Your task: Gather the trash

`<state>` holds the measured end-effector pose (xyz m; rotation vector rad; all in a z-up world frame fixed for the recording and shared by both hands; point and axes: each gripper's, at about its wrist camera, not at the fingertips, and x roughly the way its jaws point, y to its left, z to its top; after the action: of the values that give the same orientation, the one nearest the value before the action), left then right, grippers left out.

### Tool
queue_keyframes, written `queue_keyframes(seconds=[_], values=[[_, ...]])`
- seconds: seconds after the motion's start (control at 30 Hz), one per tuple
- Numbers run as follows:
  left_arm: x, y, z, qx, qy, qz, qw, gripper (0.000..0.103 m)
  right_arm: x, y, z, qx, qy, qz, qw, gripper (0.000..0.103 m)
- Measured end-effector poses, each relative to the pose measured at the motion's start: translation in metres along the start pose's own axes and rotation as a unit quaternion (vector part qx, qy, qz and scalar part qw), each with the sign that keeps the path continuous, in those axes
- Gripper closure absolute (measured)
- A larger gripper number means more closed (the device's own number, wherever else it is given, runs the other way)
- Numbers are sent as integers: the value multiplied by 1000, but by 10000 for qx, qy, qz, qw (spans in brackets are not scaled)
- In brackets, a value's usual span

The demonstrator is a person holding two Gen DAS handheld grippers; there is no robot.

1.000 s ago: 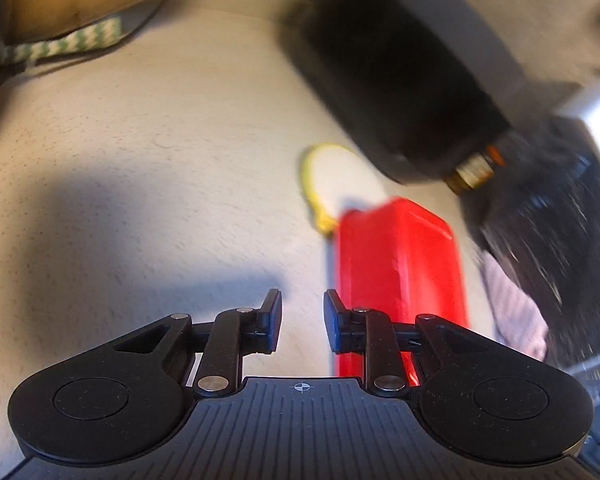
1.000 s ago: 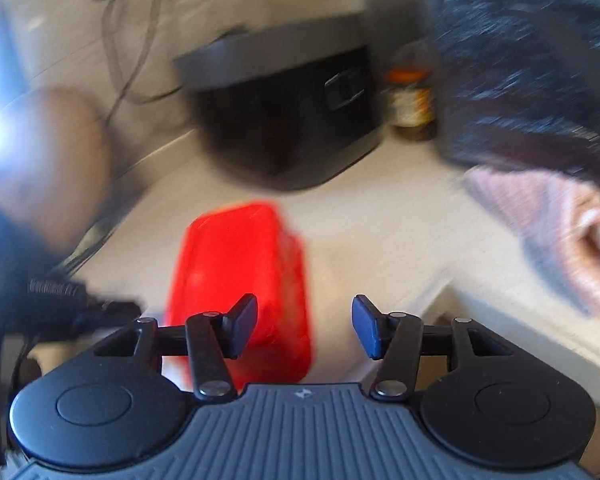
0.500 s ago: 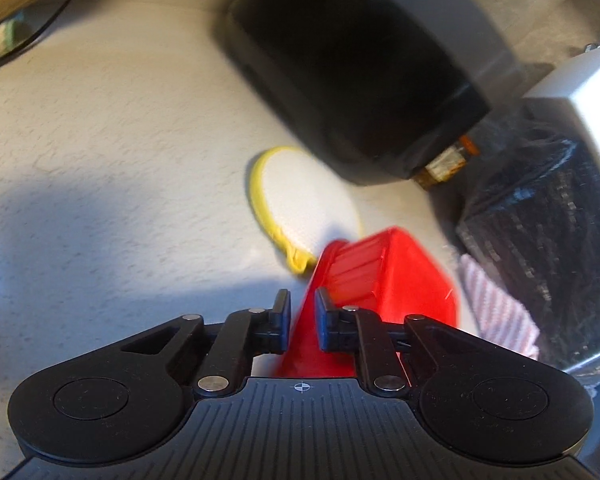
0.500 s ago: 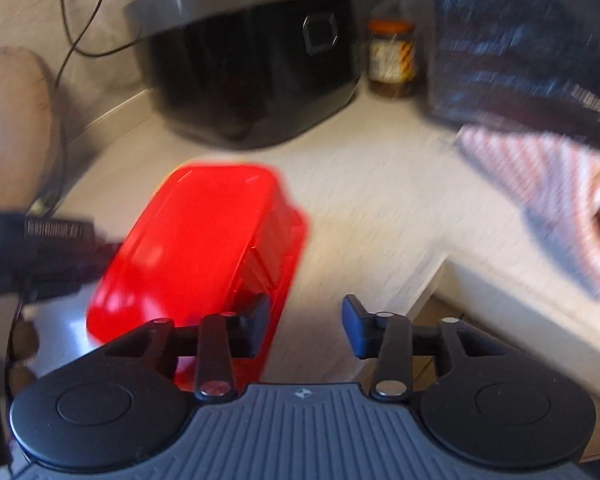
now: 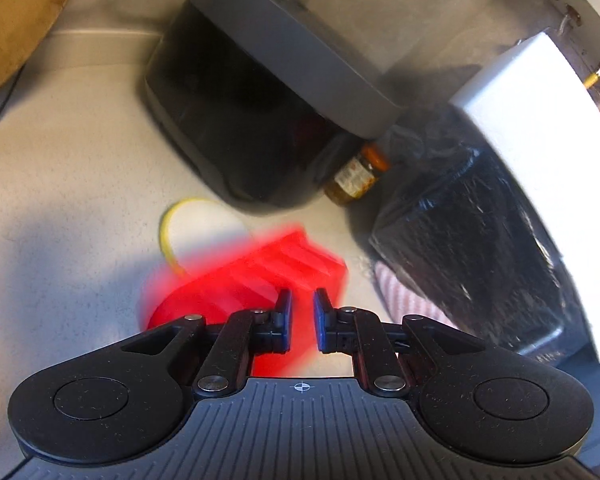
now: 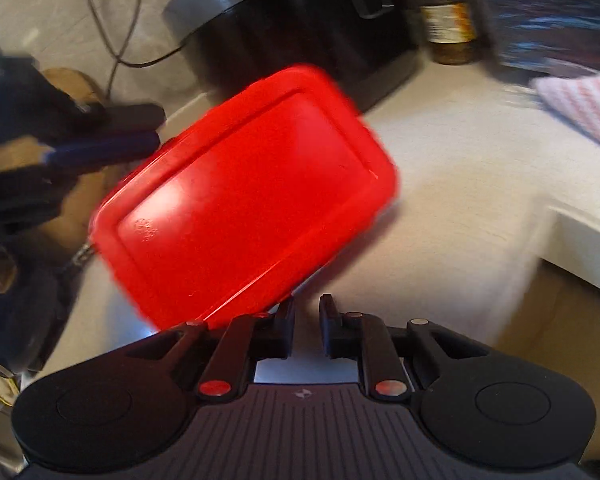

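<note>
A red plastic container (image 6: 244, 196) hangs tilted above the pale counter, its flat base toward the right wrist camera. In the left wrist view it is a blurred red shape (image 5: 260, 276) just ahead of my left gripper (image 5: 302, 320), whose jaws are narrowly apart around its edge. The left gripper's fingers (image 6: 108, 148) reach its left edge in the right wrist view. My right gripper (image 6: 306, 326) has its jaws close together just below the container's lower edge; whether it touches is unclear.
A black cooker (image 5: 260, 112) stands at the back of the counter (image 5: 60, 200) with a brown jar (image 5: 356, 176) beside it. A black plastic bag (image 5: 472, 248), a striped cloth (image 6: 580, 104) and a yellow-rimmed round pad (image 5: 200, 228) lie nearby. The counter edge (image 6: 580, 236) drops at right.
The red container has been lifted off the counter by the left gripper and tipped up, uncovering the yellow-rimmed pad. The right gripper's jaws have narrowed and moved in under it.
</note>
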<state>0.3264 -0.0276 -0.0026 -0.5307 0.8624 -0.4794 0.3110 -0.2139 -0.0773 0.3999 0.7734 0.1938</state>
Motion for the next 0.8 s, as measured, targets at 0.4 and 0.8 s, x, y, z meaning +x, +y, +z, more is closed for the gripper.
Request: queue_keyframes(seconds=[0.4,0.8], values=[[4,1,-29,653,108,991,9929,89,-45,-17,31,-318,-784,-786,9933,46],[-19,34,16,397,-970,1004,9894,88,-37,-46,79,422,-660,-338,9964,43]])
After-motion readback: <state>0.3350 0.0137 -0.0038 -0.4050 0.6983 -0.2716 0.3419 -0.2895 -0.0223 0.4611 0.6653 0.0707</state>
